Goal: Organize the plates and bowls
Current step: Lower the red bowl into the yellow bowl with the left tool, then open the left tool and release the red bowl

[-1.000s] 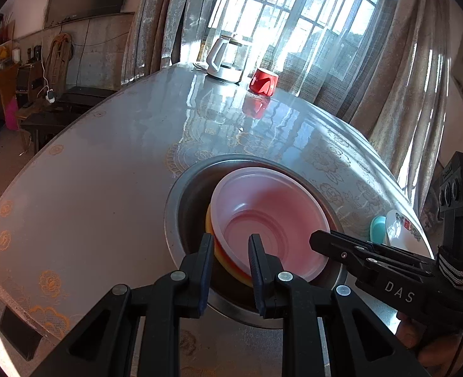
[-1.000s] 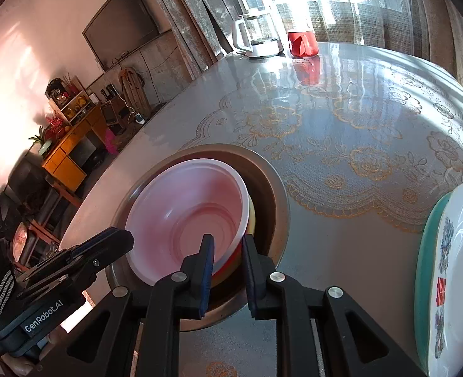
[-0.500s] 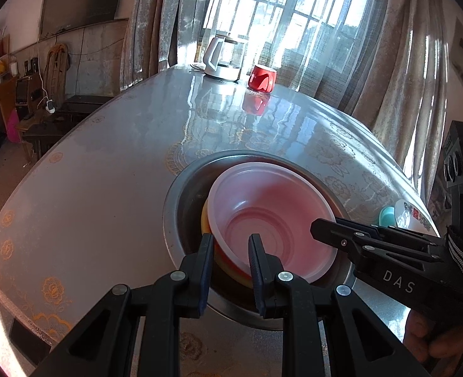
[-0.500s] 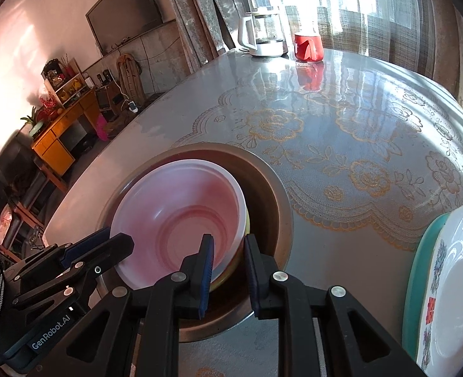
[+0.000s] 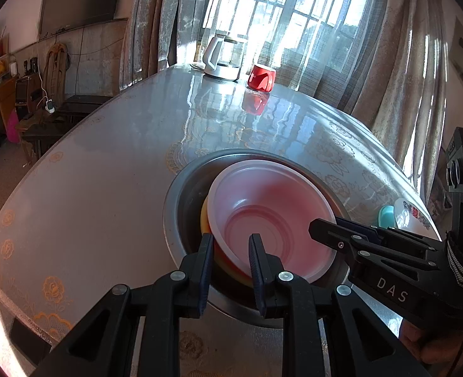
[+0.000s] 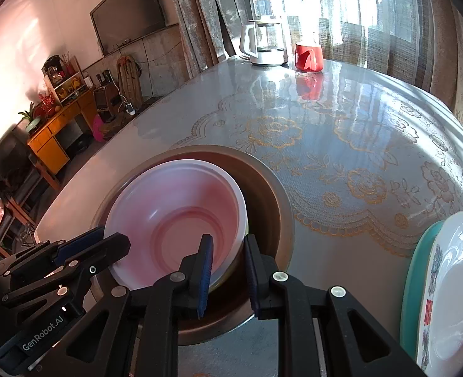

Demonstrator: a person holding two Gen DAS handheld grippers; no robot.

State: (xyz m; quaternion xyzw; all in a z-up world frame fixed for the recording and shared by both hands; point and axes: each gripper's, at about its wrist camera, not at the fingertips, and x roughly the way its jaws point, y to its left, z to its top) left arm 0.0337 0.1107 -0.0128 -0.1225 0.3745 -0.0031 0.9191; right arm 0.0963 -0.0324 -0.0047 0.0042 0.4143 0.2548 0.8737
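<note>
Two hand-held grippers: I see both over one metal basin (image 5: 181, 188) on the counter (image 5: 106, 169).
Left hand-held gripper (image 5: 230, 245): jaws apart, straddling the pink bowl's (image 5: 269, 213) rim at 6 o'clock.
Right hand-held gripper (image 6: 228, 248): jaws apart, astride the same rim; I cannot tell if they touch it.
Pink bowl: nested on a yellow bowl (image 5: 204, 220) inside the basin.
Plates: white plate (image 6: 448, 282) on a teal plate (image 6: 415, 270), at 3 o'clock.
Far counter: kettle (image 5: 220, 59) beside a red cup (image 5: 261, 77) at 12 o'clock.

Left hand-held gripper (image 5: 230, 249) and right hand-held gripper (image 6: 228, 253): fingers parted, angled toward each other, tips near.
</note>
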